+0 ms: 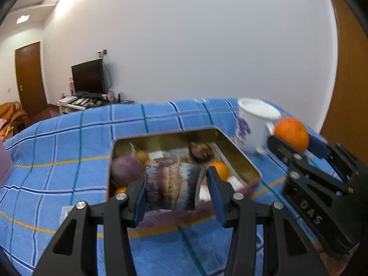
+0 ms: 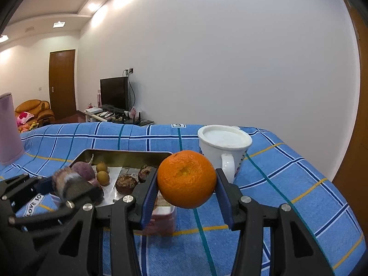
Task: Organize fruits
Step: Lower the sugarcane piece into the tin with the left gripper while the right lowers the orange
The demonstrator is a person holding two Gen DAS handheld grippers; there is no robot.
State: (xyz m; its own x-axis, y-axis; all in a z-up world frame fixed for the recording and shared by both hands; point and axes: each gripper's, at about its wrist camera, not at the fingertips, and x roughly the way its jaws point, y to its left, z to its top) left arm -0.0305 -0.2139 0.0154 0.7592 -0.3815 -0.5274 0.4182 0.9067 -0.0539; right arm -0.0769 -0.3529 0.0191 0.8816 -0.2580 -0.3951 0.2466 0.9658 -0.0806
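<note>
My left gripper is shut on a mottled purple, brown and white cylindrical object, held just above the near end of an open metal tin. In the tin lie a purple round root, small brown fruits, dark knobbly pieces and an orange piece. My right gripper is shut on a whole orange, raised over the tin's near right corner. Seen from the right wrist, the left gripper and its blurred load are at the left.
A white lidded mug stands just right of the tin on the blue checked cloth. A lilac container stands at the far left. The table's right edge lies beyond the mug; a TV stand and door are behind.
</note>
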